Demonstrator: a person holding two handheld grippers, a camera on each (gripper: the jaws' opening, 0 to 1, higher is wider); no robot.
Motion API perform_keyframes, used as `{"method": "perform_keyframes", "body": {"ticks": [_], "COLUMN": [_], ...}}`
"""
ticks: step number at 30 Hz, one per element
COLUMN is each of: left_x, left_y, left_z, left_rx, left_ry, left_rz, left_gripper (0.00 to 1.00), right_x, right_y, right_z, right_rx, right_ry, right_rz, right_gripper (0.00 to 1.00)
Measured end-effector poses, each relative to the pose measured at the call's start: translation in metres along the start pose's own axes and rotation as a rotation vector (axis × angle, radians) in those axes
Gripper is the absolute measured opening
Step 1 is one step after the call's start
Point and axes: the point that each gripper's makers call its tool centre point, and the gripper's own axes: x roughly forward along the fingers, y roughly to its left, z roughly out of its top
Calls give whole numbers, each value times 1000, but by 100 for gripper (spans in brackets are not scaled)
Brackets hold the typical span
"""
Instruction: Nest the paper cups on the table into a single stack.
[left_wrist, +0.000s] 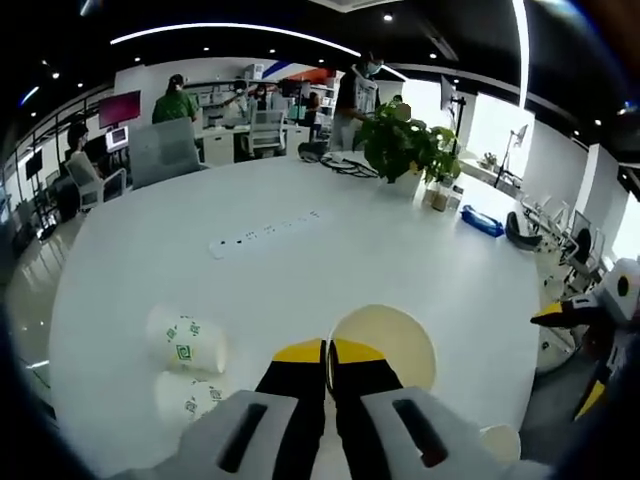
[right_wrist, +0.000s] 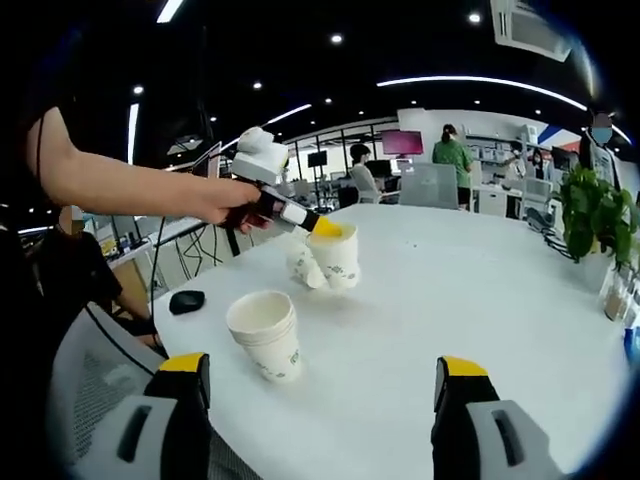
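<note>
My left gripper (left_wrist: 327, 352) is shut on the rim of a white paper cup (left_wrist: 390, 345) whose open mouth faces the camera. Two green-printed cups lie on their sides to its left, one further (left_wrist: 185, 340) and one nearer (left_wrist: 190, 397). Another cup's rim (left_wrist: 500, 440) shows at the lower right. In the right gripper view, a hand holds the left gripper (right_wrist: 325, 228), pinching the upright cup (right_wrist: 338, 255), with the lying cups (right_wrist: 303, 265) beside it. An upright nested cup stack (right_wrist: 268, 335) stands nearer. My right gripper (right_wrist: 322, 367) is open and holds nothing.
The round white table (left_wrist: 400, 250) carries a power strip (left_wrist: 265, 233), a potted plant (left_wrist: 405, 140) and a blue object (left_wrist: 482, 221) at its far side. A black mouse (right_wrist: 186, 300) lies near the table edge. Chairs and people are beyond the table.
</note>
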Motion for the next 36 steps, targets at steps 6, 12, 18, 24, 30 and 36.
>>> {"method": "perform_keyframes", "body": {"ticks": [6, 12, 18, 24, 30, 36], "left_x": [-18, -35, -47, -62, -71, -78], "left_y": [-6, -17, -27, -38, -47, -52], "left_z": [5, 4, 3, 1, -3, -5], "left_rx": [-9, 5, 0, 3, 12, 14], "left_ry": [-3, 5, -1, -9, 3, 0], "left_rz": [-4, -16, -36, -39, -40, -40], "left_gripper": [0, 0, 0, 0, 0, 0], "right_x": [1, 1, 2, 3, 9, 15], "right_y": [5, 3, 4, 5, 6, 7], "right_z": [1, 9, 36, 66, 83, 92], "right_rx": [-29, -4, -45, -34, -22, -7], "right_ry": [2, -19, -60, -117, -130, -125], "right_rz": [18, 15, -3, -6, -5, -6], "right_gripper": [93, 91, 86, 79, 73, 65]}}
